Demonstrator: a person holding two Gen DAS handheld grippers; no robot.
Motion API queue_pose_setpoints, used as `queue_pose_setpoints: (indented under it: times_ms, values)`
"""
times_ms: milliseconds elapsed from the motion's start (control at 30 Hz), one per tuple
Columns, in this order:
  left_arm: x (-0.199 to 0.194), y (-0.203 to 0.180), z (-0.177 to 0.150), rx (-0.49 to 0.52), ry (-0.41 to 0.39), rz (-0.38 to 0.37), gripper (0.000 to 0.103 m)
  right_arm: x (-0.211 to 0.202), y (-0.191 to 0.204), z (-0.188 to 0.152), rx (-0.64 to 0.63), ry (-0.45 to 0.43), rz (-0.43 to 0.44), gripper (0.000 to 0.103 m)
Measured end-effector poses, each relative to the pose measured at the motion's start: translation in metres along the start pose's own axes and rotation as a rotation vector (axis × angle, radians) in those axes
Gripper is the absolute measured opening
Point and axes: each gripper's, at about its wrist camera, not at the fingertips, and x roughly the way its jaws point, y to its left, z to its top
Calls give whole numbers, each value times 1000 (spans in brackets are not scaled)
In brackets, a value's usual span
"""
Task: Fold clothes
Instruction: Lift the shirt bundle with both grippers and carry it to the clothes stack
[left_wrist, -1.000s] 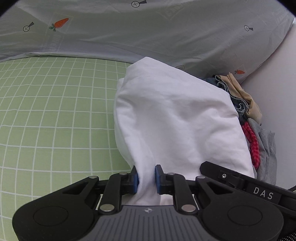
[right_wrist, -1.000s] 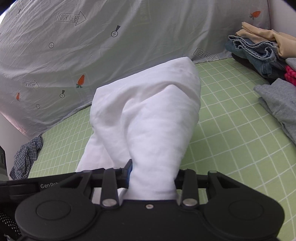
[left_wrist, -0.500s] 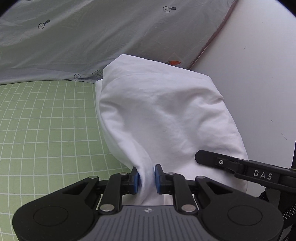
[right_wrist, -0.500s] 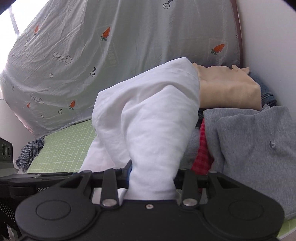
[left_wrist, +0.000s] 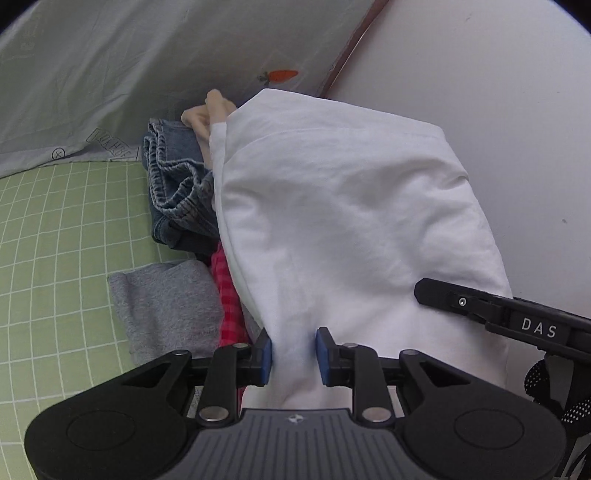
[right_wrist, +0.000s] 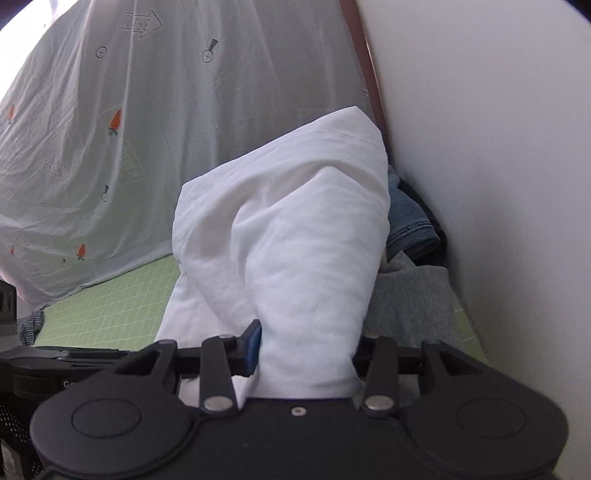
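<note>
Right wrist view: white garment (right_wrist: 295, 240) hiding most stacked clothes (right_wrist: 410, 306).

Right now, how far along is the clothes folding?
Done: white garment looks folded, carried over the pile of jeans and grey top. In hand: left claw and right claw are opening around it. Left: let go, withdraw.

"DAS" on right gripper's black arm (left_wrist: 538, 328) | "Ge…", cut off, on left gripper's body (right_wrist: 68, 384)
</note>
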Motion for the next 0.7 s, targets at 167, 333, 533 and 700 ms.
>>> queue_pose_setpoints:
  times_ms: [167, 333, 533, 700]
  values:
    - [20, 17, -9, -19, 63, 48, 33, 29, 0, -23, -20, 9, -208, 71]
    - [28, 19, -6, -28, 77, 48, 37, -7, 36, -25, -168, -270, -406, 78]
    - [28, 16, -6, 4, 79, 78, 52, 32, 46, -3, -232, -240, -274, 56]
    - [35, 36, -8, -54, 82, 78, 69, 120, 25, 24, -121, -38, -310, 68]
